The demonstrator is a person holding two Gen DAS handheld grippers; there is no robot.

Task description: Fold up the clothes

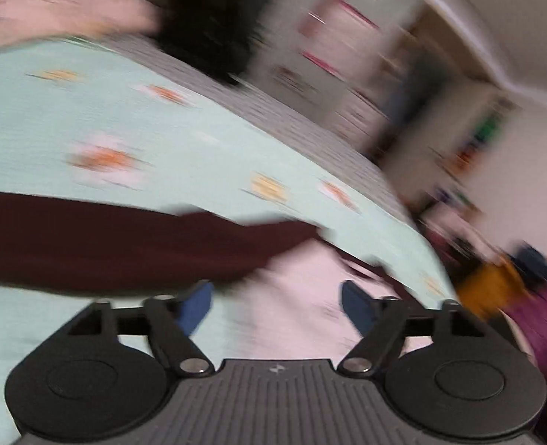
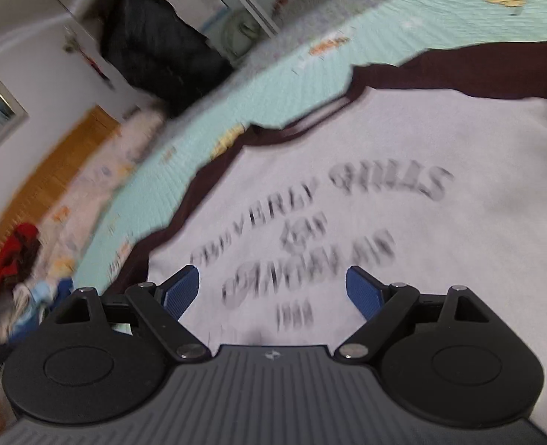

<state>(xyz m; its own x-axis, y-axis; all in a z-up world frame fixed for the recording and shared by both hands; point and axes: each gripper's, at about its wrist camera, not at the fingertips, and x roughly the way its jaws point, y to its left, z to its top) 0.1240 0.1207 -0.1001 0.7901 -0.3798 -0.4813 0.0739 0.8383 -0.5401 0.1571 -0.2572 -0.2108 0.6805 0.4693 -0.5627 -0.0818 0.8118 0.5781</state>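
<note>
Sweatshirt [image 2: 403,185]: white body, dark maroon sleeves and collar, blurred dark lettering on the chest; lies flat on the bed [image 2: 292,63], which wears a mint quilt with small flowers; right tongs [image 2: 272,289]: blue pads spread wide, nothing between them, poised over the near part of the lettering; left tongs [image 1: 277,306]: spread, empty, over white cloth just below a maroon sleeve [image 1: 106,241]; heaped clothes [image 2: 17,259] far left beside the bed.
</note>
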